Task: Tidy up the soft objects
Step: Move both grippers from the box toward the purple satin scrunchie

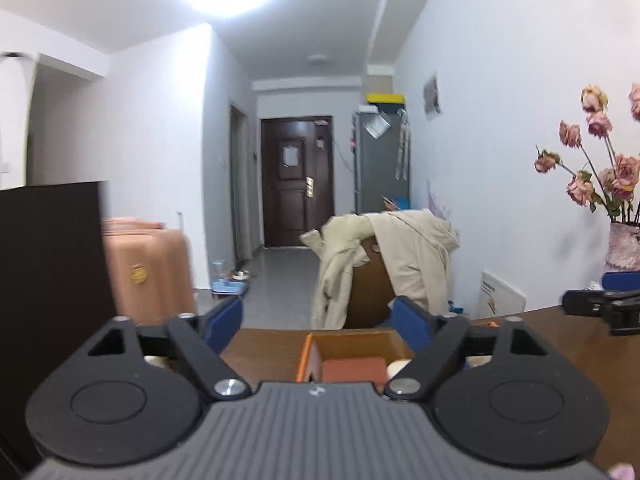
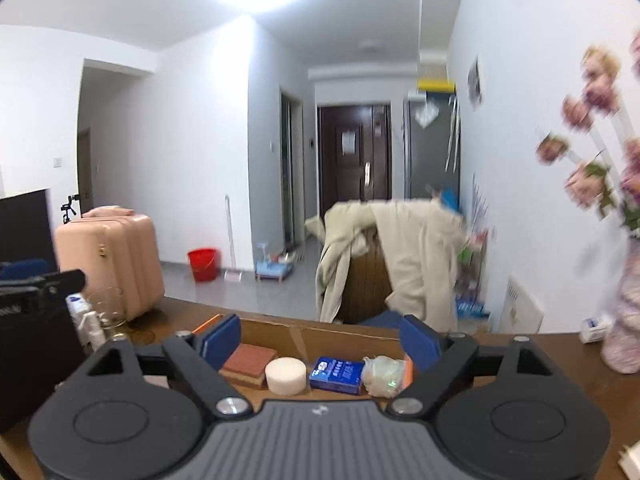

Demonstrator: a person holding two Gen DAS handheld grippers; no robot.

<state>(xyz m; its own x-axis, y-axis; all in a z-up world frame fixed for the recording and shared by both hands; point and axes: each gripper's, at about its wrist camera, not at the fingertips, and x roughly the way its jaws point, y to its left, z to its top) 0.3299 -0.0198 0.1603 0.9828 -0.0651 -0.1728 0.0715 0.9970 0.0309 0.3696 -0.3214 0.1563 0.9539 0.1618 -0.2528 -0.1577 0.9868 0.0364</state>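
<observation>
The brown wooden table point(image 2: 532, 354) spreads wide, smooth and dark. Behind it a chair carries a limp beige jacket point(image 2: 404, 256), and a ribbed pink suitcase point(image 2: 116, 256) stands on the floor. On the table sits an open cardboard box point(image 2: 280, 330) with an orange edge. Inside it, in a row, lie a rust-red sponge block point(image 2: 250, 362) with a tan underside, a white foam cylinder point(image 2: 285, 374), a blue packet point(image 2: 338, 374) whose print is too small to read, and a crumpled clear plastic bundle point(image 2: 384, 374). The left hand-held gripper point(image 1: 320, 320) and the right hand-held gripper point(image 2: 320, 338) both hover above the box, blue pads spread wide, nothing between them. A mottled pink vase point(image 2: 624, 320) holds faded roses.
</observation>
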